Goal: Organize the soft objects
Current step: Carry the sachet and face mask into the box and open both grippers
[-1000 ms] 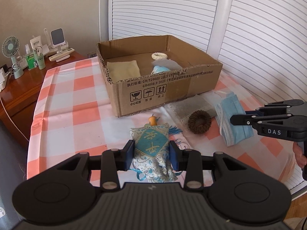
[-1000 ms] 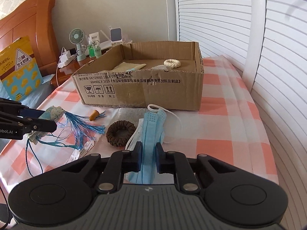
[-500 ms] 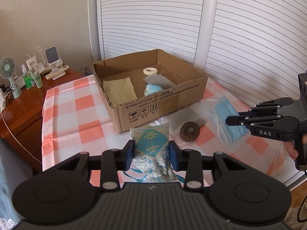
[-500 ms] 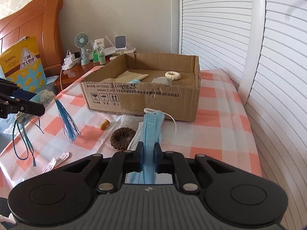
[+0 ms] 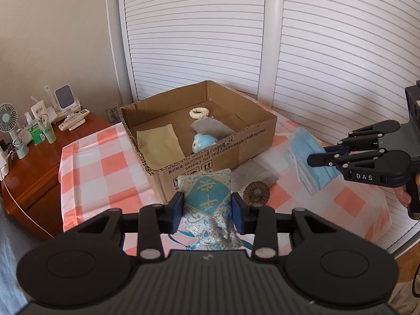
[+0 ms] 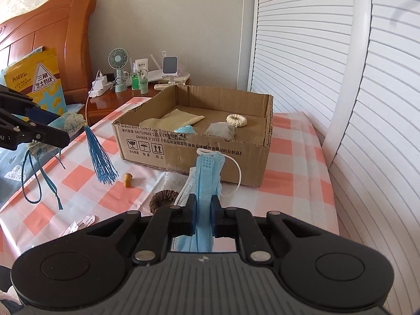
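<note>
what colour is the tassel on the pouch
Blue tassel; right wrist view shows it best.

Both wrist views toward cardboard box point(image 5: 199, 136)

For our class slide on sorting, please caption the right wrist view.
Right gripper holds blue masks before the box; left gripper lifts a tasselled pouch.

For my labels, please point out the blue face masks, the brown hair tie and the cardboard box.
blue face masks point(image 6: 207, 173): right wrist view, upper pleated part.
brown hair tie point(image 5: 256, 193): left wrist view, its woven ring.
cardboard box point(image 6: 210, 151): right wrist view, printed front wall.
</note>
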Tool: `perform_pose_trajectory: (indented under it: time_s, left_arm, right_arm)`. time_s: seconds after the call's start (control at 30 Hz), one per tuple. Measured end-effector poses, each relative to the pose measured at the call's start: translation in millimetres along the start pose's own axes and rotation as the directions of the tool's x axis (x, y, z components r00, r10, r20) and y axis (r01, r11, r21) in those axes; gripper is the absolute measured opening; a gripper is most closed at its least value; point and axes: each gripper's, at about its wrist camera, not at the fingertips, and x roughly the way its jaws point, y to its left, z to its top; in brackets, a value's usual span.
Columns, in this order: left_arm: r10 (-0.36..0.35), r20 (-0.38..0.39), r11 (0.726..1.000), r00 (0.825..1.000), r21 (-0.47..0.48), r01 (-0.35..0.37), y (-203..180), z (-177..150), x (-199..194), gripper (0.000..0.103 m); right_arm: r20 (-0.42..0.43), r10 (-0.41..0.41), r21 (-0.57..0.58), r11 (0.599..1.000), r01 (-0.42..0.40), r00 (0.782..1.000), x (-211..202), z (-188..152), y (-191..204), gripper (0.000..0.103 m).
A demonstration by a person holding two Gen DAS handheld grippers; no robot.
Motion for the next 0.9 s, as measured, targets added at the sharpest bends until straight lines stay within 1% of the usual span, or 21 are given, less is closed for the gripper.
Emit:
perform_pose_trajectory:
  time_s: [0.1,0.23,0.4,0.57,0.63,0.67,0.7,0.73,0.8,0.83,0.87,0.9]
  left_arm:
    - [0.001,0.001,1.000,1.000,0.005,-0.001,0,1,0,0.037]
    - [0.006,0.002,1.000,1.000,0.014,-0.006,2,6,2,0.037]
    - [0.011,0.005,1.000,1.000,0.026,-0.011,7,13,7,0.037]
    - [0.027,0.007,0.999,1.000,0.026,-0.027,17,20,12,0.037]
    - [0.039,0.003,0.999,0.999,0.025,-0.039,21,22,15,0.037]
    - [0.046,0.001,0.999,0.999,0.019,-0.046,24,22,17,0.037]
    - [0.049,-0.002,0.999,0.999,0.012,-0.049,27,23,18,0.037]
    - [0.050,-0.004,0.999,0.999,0.006,-0.050,30,24,19,0.037]
    - [0.058,-0.006,0.998,0.998,0.003,-0.058,33,26,20,0.037]
    - [0.062,-0.006,0.998,0.998,0.003,-0.062,34,27,21,0.037]
    - [0.065,-0.005,0.998,0.998,0.003,-0.065,35,29,21,0.037]
    - [0.067,-0.005,0.998,0.998,0.002,-0.067,36,31,22,0.037]
  right_arm:
    - [0.015,-0.012,-0.011,1.000,0.013,1.000,0,10,-3,0.013]
    - [0.048,-0.029,-0.034,0.999,0.031,0.998,3,32,-12,0.013]
    - [0.109,-0.048,-0.065,0.996,0.055,0.993,13,73,-24,0.013]
    - [0.125,-0.060,-0.088,0.994,0.072,0.990,44,111,-33,0.013]
    - [0.109,-0.068,-0.088,0.993,0.077,0.992,61,120,-37,0.016]
    - [0.089,-0.063,-0.085,0.994,0.071,0.994,70,123,-39,0.022]
    - [0.074,-0.065,-0.079,0.994,0.070,0.995,81,124,-41,0.038]
    - [0.075,-0.078,-0.071,0.994,0.083,0.994,87,124,-42,0.045]
    - [0.059,-0.091,-0.064,0.993,0.094,0.994,98,120,-43,0.068]
    - [0.060,-0.092,-0.058,0.994,0.095,0.994,100,118,-43,0.073]
    - [0.063,-0.092,-0.056,0.994,0.095,0.994,100,114,-42,0.082]
    - [0.064,-0.090,-0.055,0.994,0.093,0.994,99,111,-41,0.089]
